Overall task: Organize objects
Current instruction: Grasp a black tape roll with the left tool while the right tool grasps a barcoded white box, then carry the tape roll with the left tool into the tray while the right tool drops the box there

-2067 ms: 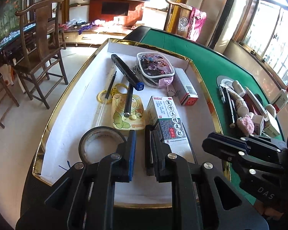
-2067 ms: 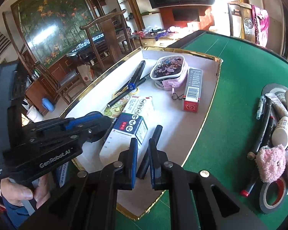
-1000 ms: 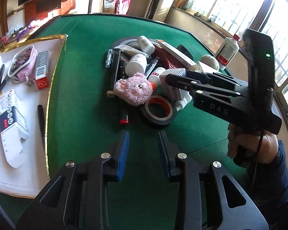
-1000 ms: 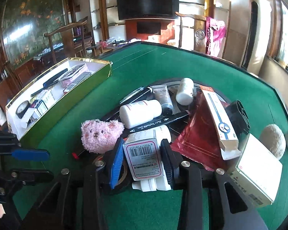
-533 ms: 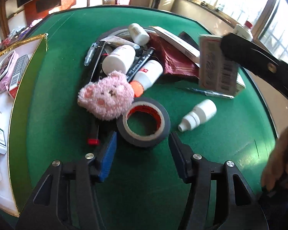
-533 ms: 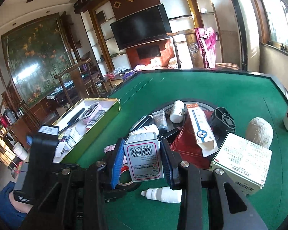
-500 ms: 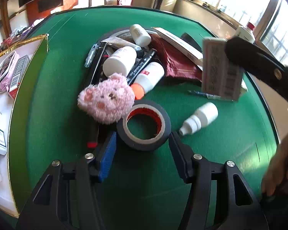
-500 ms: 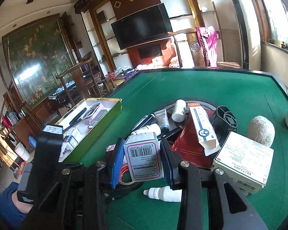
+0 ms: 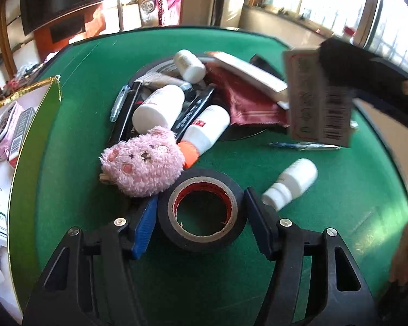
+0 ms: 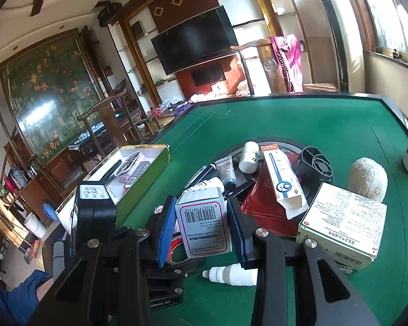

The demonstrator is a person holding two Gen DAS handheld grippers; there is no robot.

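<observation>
So my right gripper (image 10: 201,231) just lifted the box (image 10: 202,221) (pinched tight), and my left gripper (image 9: 200,218) now straddles the tape (image 9: 201,209), spread wide, ready to grab.

This was a living room in a home. A big black TV (image 10: 194,39) hung on the far wall over a wooden cabinet. A flower painting (image 10: 45,95) was on the left wall, with wooden chairs (image 10: 114,125) near it. A green table (image 10: 299,119) stood in the middle.
</observation>
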